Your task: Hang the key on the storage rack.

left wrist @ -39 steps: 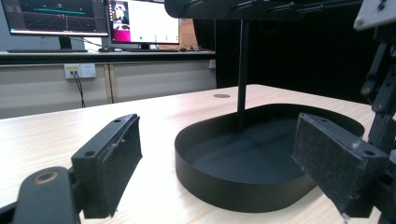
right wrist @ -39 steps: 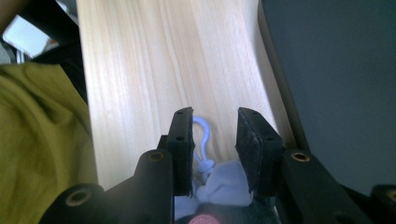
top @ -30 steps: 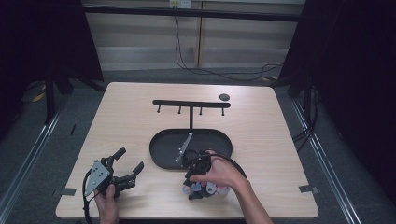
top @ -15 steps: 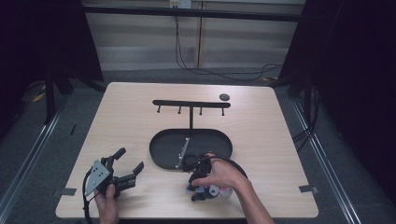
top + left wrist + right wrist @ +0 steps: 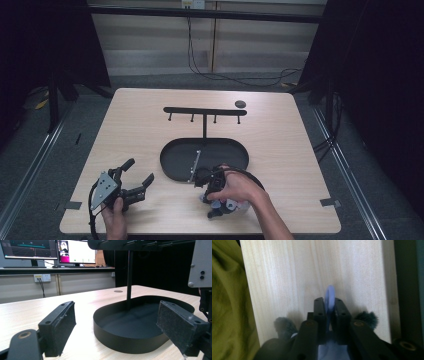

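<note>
A thin light-blue ring-shaped piece (image 5: 329, 297) is pinched on its edge between the two black jaws of the right gripper (image 5: 329, 305), and it stands out past the jaw tips above the pale wooden table (image 5: 287, 277); in the right gripper view, dark fuzzy tufts (image 5: 367, 317) show on both sides of the jaws. In the high view the right gripper (image 5: 216, 192) is held by the person's right hand (image 5: 239, 189) near the front edge of the table (image 5: 300, 145), just in front of the black oval tray (image 5: 220, 152). From this tray a thin post rises to a black horizontal bar with small pegs (image 5: 205, 110), and a small dark round disc (image 5: 240, 104) lies near the bar's right end. At the front left of the table, the left gripper (image 5: 134, 181) rests in the left hand (image 5: 116, 220), well apart from the tray. Its jaws are spread wide with nothing between them, and its view looks at the tray wall (image 5: 120, 335).
</note>
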### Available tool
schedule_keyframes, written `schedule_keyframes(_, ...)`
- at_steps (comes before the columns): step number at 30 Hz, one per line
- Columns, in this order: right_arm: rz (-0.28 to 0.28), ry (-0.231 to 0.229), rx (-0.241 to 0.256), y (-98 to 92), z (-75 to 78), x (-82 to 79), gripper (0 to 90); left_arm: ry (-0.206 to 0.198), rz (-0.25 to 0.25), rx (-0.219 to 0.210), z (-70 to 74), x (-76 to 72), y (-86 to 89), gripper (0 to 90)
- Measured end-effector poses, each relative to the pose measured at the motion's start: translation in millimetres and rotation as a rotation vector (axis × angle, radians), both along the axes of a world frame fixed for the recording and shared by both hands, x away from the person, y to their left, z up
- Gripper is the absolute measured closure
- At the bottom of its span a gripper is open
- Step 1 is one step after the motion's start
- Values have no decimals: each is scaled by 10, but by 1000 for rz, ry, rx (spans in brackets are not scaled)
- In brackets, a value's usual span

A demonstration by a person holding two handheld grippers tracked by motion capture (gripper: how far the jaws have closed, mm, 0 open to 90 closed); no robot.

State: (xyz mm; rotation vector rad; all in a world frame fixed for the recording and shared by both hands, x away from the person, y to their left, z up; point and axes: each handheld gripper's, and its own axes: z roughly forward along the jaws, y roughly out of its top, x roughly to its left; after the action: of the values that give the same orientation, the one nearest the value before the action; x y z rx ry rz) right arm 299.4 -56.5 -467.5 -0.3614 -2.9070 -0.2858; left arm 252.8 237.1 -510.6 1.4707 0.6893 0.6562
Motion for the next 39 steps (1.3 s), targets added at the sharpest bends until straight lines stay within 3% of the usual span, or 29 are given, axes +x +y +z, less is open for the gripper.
schedule_keyframes(6,24,-50,-62,56,14,-51,835,0,-2,-1,-1,-1,0,150)
schedule_keyframes(10,31,-54,-81,69,12,-47,871,-1,-1,-2,-1,-1,-2,151)
schedule_keyframes(18,-2,-51,-67,27,29,1,874,-1,-1,-1,-1,-1,-2,151)
schedule_keyframes(20,-16,-56,-46,-10,94,17,874,-1,-1,-1,-1,-1,-2,151)
schedule_keyframes(39,-58,-101,-26,-208,513,72,874,0,-1,0,0,-1,-1,151)
